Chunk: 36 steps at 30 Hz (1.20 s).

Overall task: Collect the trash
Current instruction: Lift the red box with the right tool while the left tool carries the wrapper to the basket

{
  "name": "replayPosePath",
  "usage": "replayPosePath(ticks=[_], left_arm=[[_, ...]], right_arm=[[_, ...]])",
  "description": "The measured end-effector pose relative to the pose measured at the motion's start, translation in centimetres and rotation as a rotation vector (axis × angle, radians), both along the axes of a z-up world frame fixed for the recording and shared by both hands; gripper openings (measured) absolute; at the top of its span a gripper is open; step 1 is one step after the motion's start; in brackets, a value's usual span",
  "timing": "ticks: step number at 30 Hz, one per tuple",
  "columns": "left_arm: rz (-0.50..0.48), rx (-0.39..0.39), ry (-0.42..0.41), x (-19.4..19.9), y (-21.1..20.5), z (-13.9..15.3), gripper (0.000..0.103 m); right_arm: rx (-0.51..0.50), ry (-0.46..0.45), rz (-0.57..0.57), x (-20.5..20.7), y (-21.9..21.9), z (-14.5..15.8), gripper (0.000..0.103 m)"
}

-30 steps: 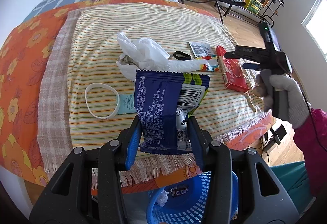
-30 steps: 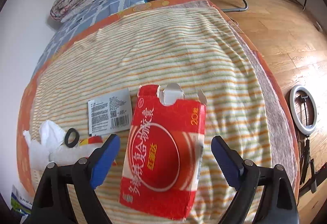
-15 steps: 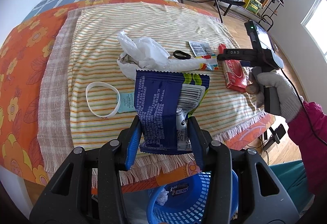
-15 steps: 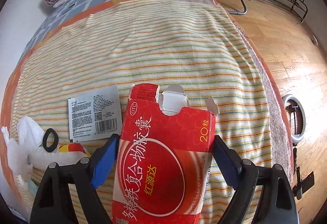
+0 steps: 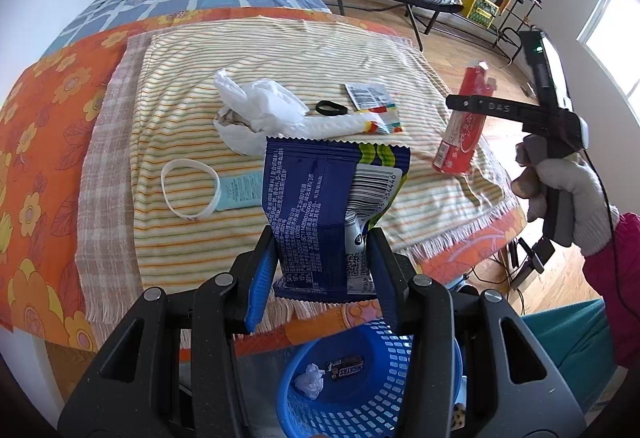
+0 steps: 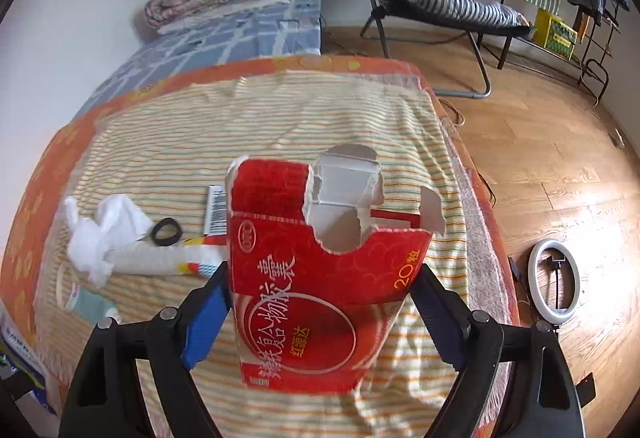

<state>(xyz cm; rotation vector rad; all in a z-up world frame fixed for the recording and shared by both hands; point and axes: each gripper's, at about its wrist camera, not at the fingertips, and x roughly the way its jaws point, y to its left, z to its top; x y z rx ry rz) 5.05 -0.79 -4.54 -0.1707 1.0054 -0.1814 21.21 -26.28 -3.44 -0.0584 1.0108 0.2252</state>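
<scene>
A: Starting with the left wrist view: the left tongs [image 5: 322, 270] are clamped on the lower part of a blue snack wrapper [image 5: 332, 214], held upright off the striped cloth [image 5: 280, 50] on the bed. Directly below, past the near edge of the bed, sits the blue trash basket [image 5: 372, 386], with a crumpled tissue [image 5: 310, 384] and a Snickers wrapper [image 5: 346, 372] already inside.

B: And what litter is left on the cloth?

A: A crumpled white plastic bag [image 5: 260, 108], a black hair tie [image 5: 331, 108], a barcode label [image 5: 366, 94], a striped candy wrapper [image 5: 382, 120], a white rubber band [image 5: 191, 188] and a pale blue packet [image 5: 240, 190] just beside it. At the right, a gloved hand [image 5: 568, 194] carries the other tool with a red box lifted clear of the bed.

B: Now the right wrist view?

A: The right tongs [image 6: 320, 312] are clamped across the sides of the torn red medicine box [image 6: 320, 286], which hangs above the cloth's right half. Its top flap is ripped open, showing grey card.

B: So which step is this?

A: I'd judge both pieces are picked up and the carry to the basket is in hand. Next, each tool needs to come over the basket's mouth and spread its tongs; the wrapper is nearly above it, while the box has farther to go. The light wrapper could cling to a pad, so a clean release matters.
</scene>
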Motion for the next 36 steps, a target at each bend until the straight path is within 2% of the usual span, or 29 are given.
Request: replayPosePath(ticks=[5,11,17,23,36], left_arm=[[-0.004,0.005,-0.003,-1.2,-0.5,0.0,0.046],[-0.009,0.011,0.000,-2.4,-1.1,-0.3,0.046],[-0.026,0.022,0.012,-4.0,-1.9,-1.1,0.046],[-0.045,0.040,0.014,-5.7,-2.6,-1.6,0.046],[-0.083,0.070,0.054,-8.4,-4.4,-4.0,0.046]], right_arm=[[-0.001,-0.093,0.038,-3.1,0.1,2.4,0.088],[0.021,-0.133,0.094,-6.7,0.6,4.0,0.088],[0.068,-0.111,0.172,-10.8,1.3,4.7,0.088],[0.064,-0.097,0.249,-15.0,2.2,4.5,0.088],[0.057,-0.037,0.375,-21.9,4.3,1.8,0.088]])
